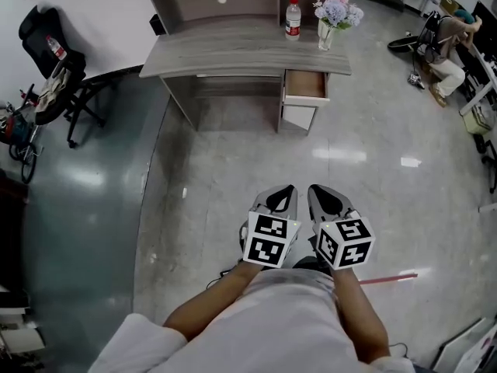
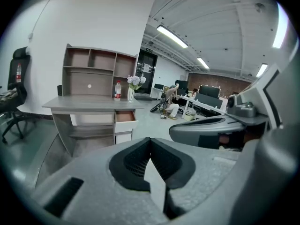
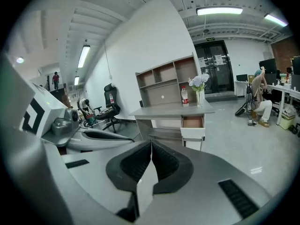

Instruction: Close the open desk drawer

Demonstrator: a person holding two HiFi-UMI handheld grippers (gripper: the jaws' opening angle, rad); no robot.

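Observation:
A grey desk (image 1: 233, 53) stands against the far wall, with its top right drawer (image 1: 305, 86) pulled out and showing a brown inside. The same open drawer (image 2: 125, 117) shows in the left gripper view and the drawer (image 3: 192, 123) in the right gripper view, well ahead of both. My left gripper (image 1: 283, 197) and right gripper (image 1: 322, 196) hang side by side over the floor, far short of the desk. Both are shut with nothing between the jaws, as seen at the left gripper (image 2: 150, 139) and the right gripper (image 3: 151, 143).
A water bottle (image 1: 293, 19) and a vase of flowers (image 1: 335, 12) stand on the desk's right end. A black office chair (image 1: 54, 64) is at the left. A seated person (image 1: 450, 53) and other desks are at the right. A red-and-white stick (image 1: 388, 277) lies on the floor.

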